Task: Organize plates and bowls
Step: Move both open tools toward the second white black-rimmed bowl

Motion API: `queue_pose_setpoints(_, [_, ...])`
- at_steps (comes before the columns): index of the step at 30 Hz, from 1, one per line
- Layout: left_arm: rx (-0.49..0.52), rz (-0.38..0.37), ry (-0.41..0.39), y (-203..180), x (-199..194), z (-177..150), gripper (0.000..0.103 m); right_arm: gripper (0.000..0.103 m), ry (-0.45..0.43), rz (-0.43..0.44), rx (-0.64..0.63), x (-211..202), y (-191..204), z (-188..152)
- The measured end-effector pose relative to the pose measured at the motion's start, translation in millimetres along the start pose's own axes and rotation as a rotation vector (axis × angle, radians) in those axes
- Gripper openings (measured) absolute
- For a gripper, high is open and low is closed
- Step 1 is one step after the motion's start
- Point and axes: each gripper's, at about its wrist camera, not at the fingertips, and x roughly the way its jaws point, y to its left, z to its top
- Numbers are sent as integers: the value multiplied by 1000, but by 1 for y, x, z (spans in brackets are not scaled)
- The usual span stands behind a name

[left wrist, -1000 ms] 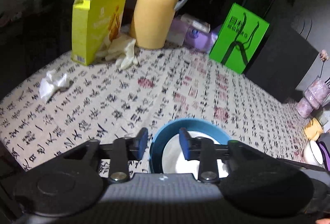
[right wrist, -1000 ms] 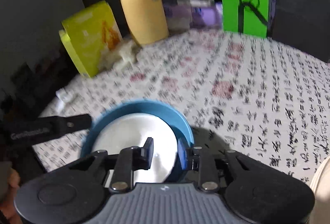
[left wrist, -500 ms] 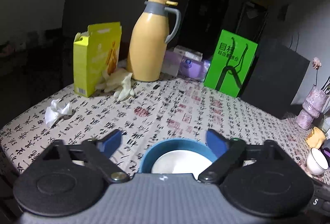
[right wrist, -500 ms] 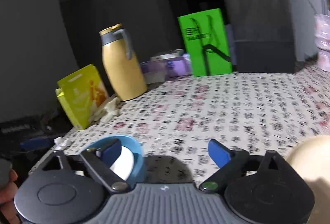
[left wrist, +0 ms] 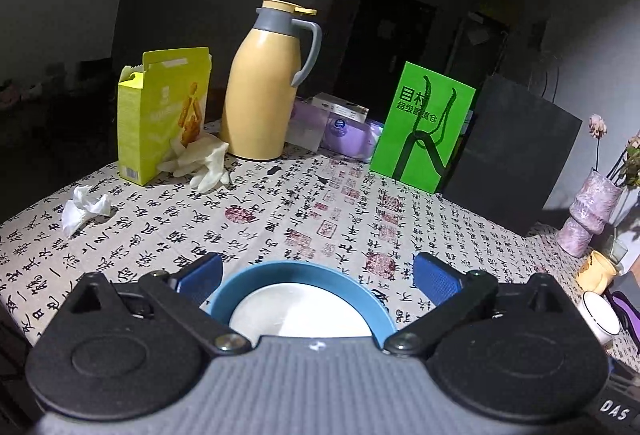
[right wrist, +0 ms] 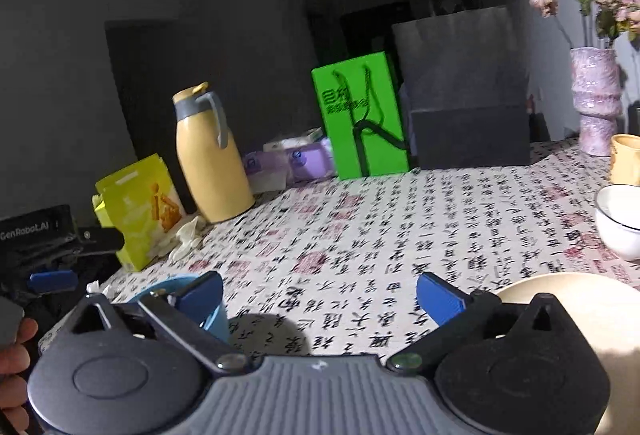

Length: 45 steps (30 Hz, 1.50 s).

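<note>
A blue bowl [left wrist: 256, 277] with a white dish [left wrist: 300, 313] nested inside sits on the printed tablecloth, close below my left gripper [left wrist: 318, 275]. That gripper is open, its blue pads wide on either side of the bowl and clear of it. My right gripper [right wrist: 320, 293] has its jaws opening, with only tablecloth between them. In the right wrist view the blue bowl [right wrist: 168, 285] lies behind the left finger, and a cream plate [right wrist: 560, 291] lies at the lower right. A white bowl [right wrist: 618, 223] with a dark rim stands farther right.
At the back stand a yellow thermos [left wrist: 268, 95], a yellow box [left wrist: 160, 119], gloves [left wrist: 204, 163], purple packs [left wrist: 340, 127], a green bag [left wrist: 420, 127] and a black bag [left wrist: 512, 163]. A tissue [left wrist: 84, 209] lies left. A vase [right wrist: 596, 99] and a yellow cup [right wrist: 626, 159] stand right.
Both grippers opened off the blue bowl's rim and pulled back. The right gripper swung to the right, so the bowl now sits at its left and the cream plate shows.
</note>
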Motion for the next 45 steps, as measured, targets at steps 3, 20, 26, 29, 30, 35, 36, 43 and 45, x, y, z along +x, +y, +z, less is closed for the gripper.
queue_pose_setpoints(3, [15, 0, 2, -9, 0, -3, 103, 103, -49, -14, 1, -10, -4, -2])
queue_pose_setpoints(20, [37, -43, -11, -46, -7, -16, 103, 103, -87, -37, 64, -36, -37, -5])
queue_pose_setpoints(26, [38, -64, -12, -53, -9, -19, 103, 103, -83, -54, 79, -38, -45, -4])
queue_pose_setpoints(29, [44, -75, -15, -57, -10, -20, 103, 103, -80, -67, 80, -40, -47, -4])
queue_pose_setpoints(30, [51, -75, -19, -59, -10, -21, 103, 103, -79, -72, 78, -41, -47, -3])
queue_pose_setpoints(35, [65, -99, -36, -65, -14, -20, 103, 103, -77, -99, 70, -45, -49, -2])
queue_pose_setpoints(36, [65, -102, -39, -65, -14, -19, 103, 103, -75, -104, 69, -46, -49, -1])
queue_pose_setpoints(43, [92, -116, -52, -69, -15, -19, 103, 103, -66, -126, 40, -53, -46, 3])
queue_pose_setpoints(45, [94, -131, -50, -69, -14, -19, 103, 103, -61, -136, 29, -54, -46, 5])
